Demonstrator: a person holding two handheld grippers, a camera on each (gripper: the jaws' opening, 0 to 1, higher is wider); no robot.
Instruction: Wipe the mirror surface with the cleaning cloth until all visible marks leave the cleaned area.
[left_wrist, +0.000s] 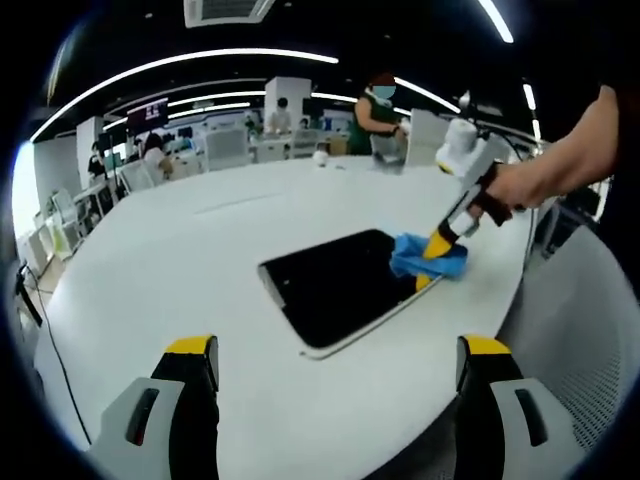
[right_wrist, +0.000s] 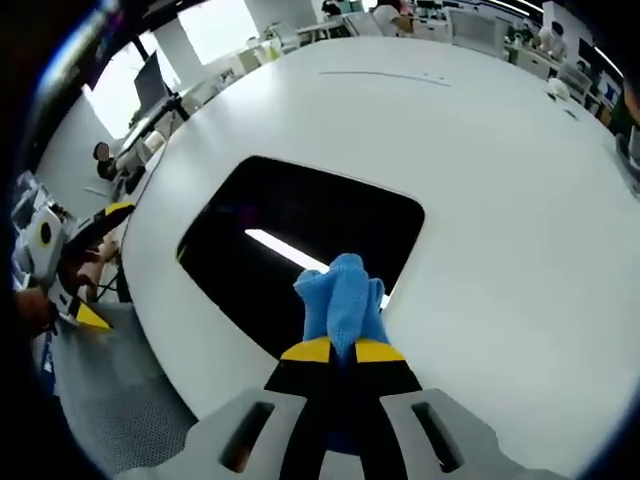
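Item 1, left gripper (left_wrist: 335, 365): I hold it above the near edge of the white tabletop (left_wrist: 180, 260). Its two yellow-tipped fingers (left_wrist: 190, 350) stand wide apart with nothing between them.

Item 2, mirror (left_wrist: 335, 285): a dark rounded rectangle lying flat on the tabletop, ahead of my left fingers and between their lines. In the right gripper view the mirror (right_wrist: 300, 230) lies directly ahead of the right fingers and reflects a bright ceiling strip.

Item 3, cleaning cloth (left_wrist: 428, 255): blue, bunched, resting on the mirror's right end, ahead and right of my left fingers. In the right gripper view the cloth (right_wrist: 342, 300) sticks out from the fingertips over the mirror's near edge.

Item 4, right gripper (right_wrist: 335, 352): its fingers are clamped together on the cloth. From the left gripper view, the right gripper (left_wrist: 437, 252) slants down onto the mirror, held by a hand (left_wrist: 520, 185).

Item 5, background: desks, chairs and several people beyond the tabletop's far edge, well away from both sets of fingers.
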